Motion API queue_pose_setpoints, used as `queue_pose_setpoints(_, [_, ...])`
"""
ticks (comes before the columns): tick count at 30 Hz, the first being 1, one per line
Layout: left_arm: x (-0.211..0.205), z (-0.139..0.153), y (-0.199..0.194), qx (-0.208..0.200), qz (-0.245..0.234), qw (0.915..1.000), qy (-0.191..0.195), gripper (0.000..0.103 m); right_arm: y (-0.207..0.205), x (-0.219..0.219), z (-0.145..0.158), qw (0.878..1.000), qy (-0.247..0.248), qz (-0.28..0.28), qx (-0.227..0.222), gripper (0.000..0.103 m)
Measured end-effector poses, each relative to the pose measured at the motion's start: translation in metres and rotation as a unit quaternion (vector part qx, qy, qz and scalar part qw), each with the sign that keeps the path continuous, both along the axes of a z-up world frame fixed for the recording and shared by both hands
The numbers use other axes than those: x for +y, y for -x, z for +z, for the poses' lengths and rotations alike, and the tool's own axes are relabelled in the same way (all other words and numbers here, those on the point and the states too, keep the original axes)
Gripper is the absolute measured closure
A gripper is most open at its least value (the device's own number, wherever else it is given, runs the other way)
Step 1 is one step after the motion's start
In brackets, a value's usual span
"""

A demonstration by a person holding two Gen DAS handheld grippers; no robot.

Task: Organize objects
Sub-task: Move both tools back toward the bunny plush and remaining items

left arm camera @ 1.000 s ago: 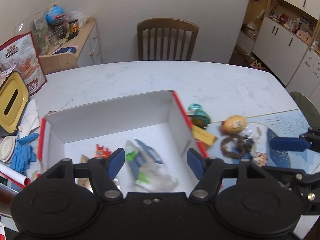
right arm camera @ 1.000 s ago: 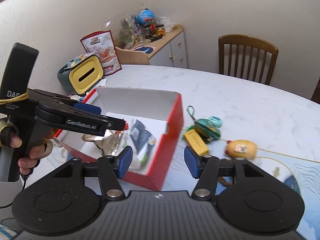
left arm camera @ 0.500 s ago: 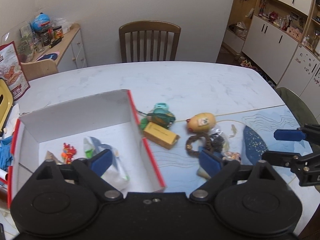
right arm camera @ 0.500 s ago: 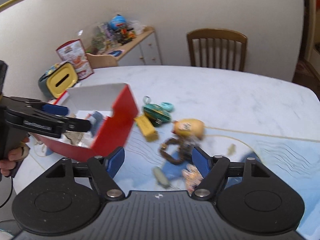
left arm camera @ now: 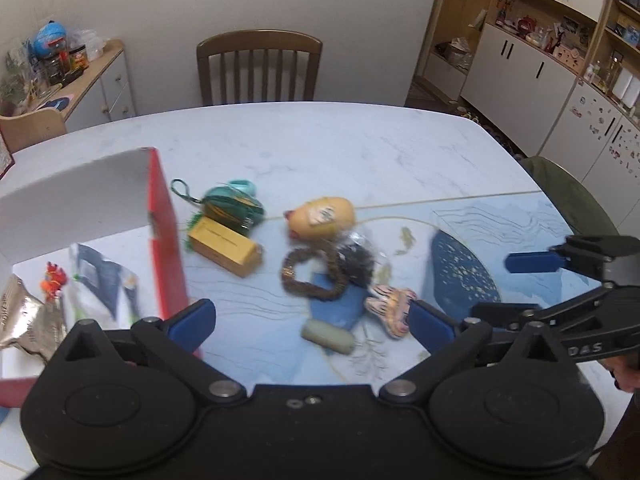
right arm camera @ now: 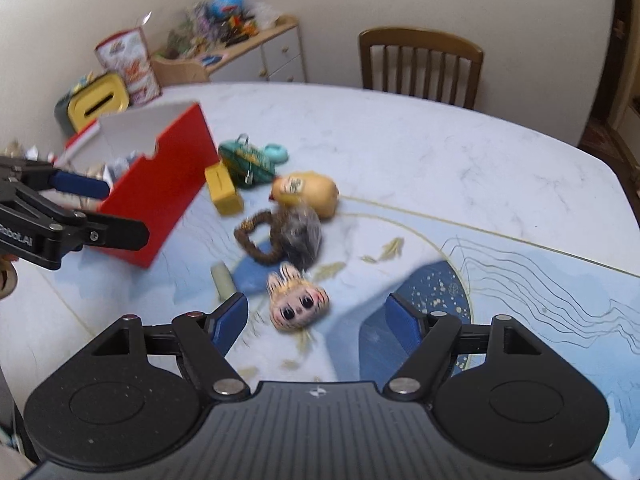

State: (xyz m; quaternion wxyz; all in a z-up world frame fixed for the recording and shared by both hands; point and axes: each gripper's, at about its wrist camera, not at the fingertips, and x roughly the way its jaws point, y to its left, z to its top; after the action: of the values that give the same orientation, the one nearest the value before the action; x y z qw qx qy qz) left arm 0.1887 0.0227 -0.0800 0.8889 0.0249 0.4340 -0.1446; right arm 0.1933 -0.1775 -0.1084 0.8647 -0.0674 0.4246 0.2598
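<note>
A red and white box (left arm camera: 162,240) (right arm camera: 160,196) holds a snack bag (left arm camera: 100,280), a foil packet (left arm camera: 24,316) and a small red toy (left arm camera: 54,282). Right of it lie a yellow block (left arm camera: 224,246) (right arm camera: 223,188), a green pouch (left arm camera: 232,206) (right arm camera: 246,160), a yellow plush (left arm camera: 322,218) (right arm camera: 306,192), a brown ring (left arm camera: 316,276) (right arm camera: 258,238), a dark bag (right arm camera: 300,234), a pale cylinder (left arm camera: 328,334) (right arm camera: 223,280) and a doll head (left arm camera: 390,306) (right arm camera: 298,304). My left gripper (left arm camera: 310,322) (right arm camera: 102,210) is open above the cylinder. My right gripper (right arm camera: 320,322) (left arm camera: 516,286) is open just before the doll head.
The white table (left arm camera: 320,148) carries a blue patterned mat (right arm camera: 520,288). A wooden chair (left arm camera: 258,66) stands at the far side, a sideboard (right arm camera: 248,56) with clutter at the left, a yellow bin (right arm camera: 98,104) behind the box, and a green seat (left arm camera: 568,196) at the right.
Both grippers have swung right, away from the box and over the loose objects. Both have opened wider. The objects lie where they were.
</note>
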Motion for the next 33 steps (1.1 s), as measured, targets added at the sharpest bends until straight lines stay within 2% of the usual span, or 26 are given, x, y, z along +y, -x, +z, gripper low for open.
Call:
queue_pose_setpoints(5, [-0.022,-0.021,0.01,-0.012,-0.02,0.9995,-0.023,0.001,-0.003,0.001,-0.016,0.998,0.028,0.061,0.004,0.027])
queue_pose_setpoints(9, [-0.029,-0.045,0.013,-0.008,-0.026,0.9989,-0.038,0.001,-0.012,0.002,-0.026,0.996,0.033,0.085,0.014,0.027])
queue_pose_setpoints(15, [-0.028,-0.076,0.008,0.001,-0.01,0.9991,-0.042,0.001,-0.027,0.009,-0.042,0.995,0.032,0.093,0.031,0.027])
queue_pose_setpoints(21, [-0.033,-0.096,0.0,-0.017,-0.003,0.9977,-0.066,0.002,-0.042,0.018,-0.053,0.995,0.002,0.077,0.066,0.027])
queue_pose_setpoints(28, [-0.039,-0.108,-0.009,-0.018,-0.007,0.997,-0.074,0.012,-0.055,0.033,-0.064,0.995,0.003,0.063,0.08,0.028])
queue_pose_setpoints(33, [-0.039,-0.111,-0.013,-0.02,-0.009,0.9971,-0.073,0.021,-0.058,0.039,-0.068,0.995,0.002,0.062,0.084,0.035])
